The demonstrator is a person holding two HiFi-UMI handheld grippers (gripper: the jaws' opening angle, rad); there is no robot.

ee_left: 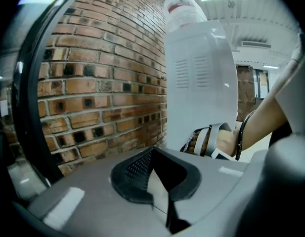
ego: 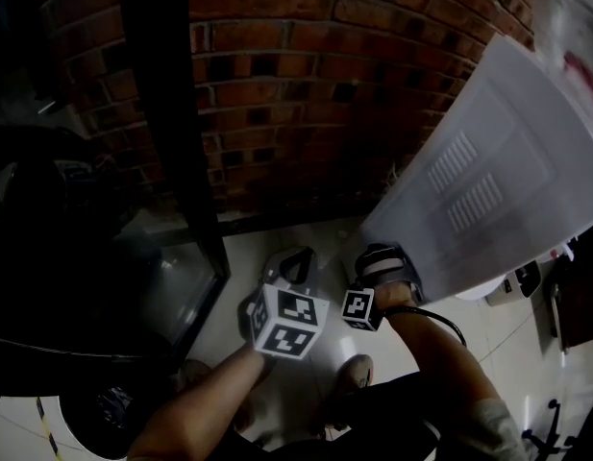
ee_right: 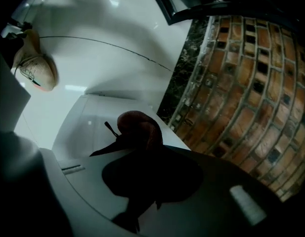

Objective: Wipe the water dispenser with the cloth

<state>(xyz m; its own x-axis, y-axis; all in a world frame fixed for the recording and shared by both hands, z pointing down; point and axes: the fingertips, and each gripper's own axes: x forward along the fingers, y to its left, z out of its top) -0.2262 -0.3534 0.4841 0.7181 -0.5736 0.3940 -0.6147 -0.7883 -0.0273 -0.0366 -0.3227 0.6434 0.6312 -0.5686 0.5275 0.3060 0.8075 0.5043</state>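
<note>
**Low pass along the dispenser's side, cloth in the right hand.** You held the right hand-held gripper down at the foot of the water dispenser; its jaws were closed on the cloth, a dark reddish-brown wad that stood out past the tips, so that fabric rather than plastic would meet the white casing; whether the cloth pressed on the panel could not be told from any view. The dispenser stood on the floor close to the brick wall, its vented side turned towards you and its bottle on top; the low reach suggests that the bottom of that side was the stretch in hand. You held the left hand-held gripper just beside the right one and clear of the casing, jaws together with nothing between them; it probably served only as a spare, since one cloth needs one grip. Your shoe showed on the pale tiles.
</note>
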